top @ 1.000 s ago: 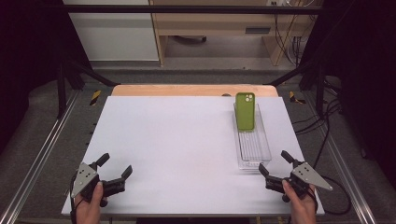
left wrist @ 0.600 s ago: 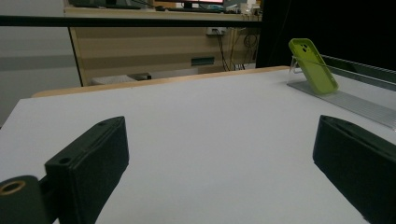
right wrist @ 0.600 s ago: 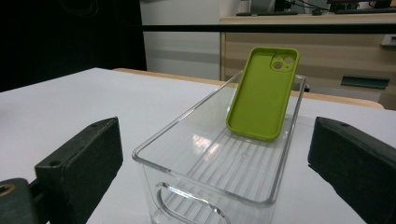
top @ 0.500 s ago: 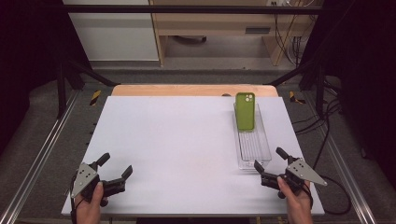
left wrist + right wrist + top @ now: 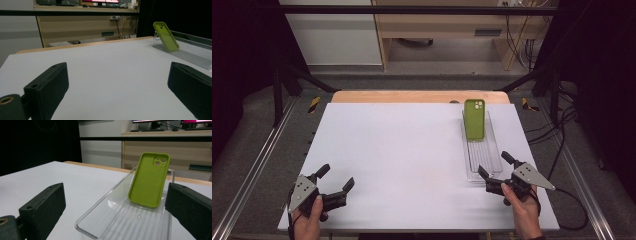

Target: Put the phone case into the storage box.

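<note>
A green phone case (image 5: pixel 474 119) leans tilted at the far end of a clear ribbed tray (image 5: pixel 482 160) on the right side of the white table (image 5: pixel 412 150). My right gripper (image 5: pixel 495 167) is open just short of the tray's near end, jaws pointing along it. In the right gripper view the case (image 5: pixel 149 180) stands ahead between the two jaws, above the tray (image 5: pixel 120 220). My left gripper (image 5: pixel 335 177) is open and empty at the table's front left. In the left gripper view the case (image 5: pixel 166 36) shows far off to the right.
A wooden strip (image 5: pixel 417 96) runs along the table's far edge. Metal rails (image 5: pixel 257 160) flank both sides of the table. A wooden desk and cables (image 5: pixel 532 45) stand beyond the table.
My right gripper has moved forward and a little left, up to the tray's near end. The left gripper has stayed where it was.
</note>
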A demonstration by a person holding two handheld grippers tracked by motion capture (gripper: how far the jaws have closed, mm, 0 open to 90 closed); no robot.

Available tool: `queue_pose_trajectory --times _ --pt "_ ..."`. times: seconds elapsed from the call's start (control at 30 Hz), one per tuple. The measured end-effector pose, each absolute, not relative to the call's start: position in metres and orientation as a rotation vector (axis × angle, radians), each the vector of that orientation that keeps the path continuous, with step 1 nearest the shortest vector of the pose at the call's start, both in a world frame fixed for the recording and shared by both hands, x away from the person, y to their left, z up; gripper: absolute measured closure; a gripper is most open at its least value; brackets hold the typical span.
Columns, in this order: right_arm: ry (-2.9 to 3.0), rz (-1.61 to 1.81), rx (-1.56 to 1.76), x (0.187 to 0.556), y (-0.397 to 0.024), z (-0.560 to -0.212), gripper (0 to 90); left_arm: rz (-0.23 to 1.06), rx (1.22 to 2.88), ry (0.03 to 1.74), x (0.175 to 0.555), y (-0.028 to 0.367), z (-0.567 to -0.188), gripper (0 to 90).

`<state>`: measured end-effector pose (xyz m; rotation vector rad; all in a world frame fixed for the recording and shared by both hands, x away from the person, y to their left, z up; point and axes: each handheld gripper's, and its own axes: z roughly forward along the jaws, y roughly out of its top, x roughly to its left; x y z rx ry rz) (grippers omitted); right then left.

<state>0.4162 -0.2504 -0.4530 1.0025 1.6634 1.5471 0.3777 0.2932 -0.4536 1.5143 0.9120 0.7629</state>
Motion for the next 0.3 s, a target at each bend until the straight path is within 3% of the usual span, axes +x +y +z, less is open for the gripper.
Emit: queue_pose_trajectory --times 0.3 --pt "1.701 1.507 1.035 0.4166 -0.2505 -0.4602 3.3 0.768 1.514 0.878 0.3729 0.287 -0.4521 2.6"
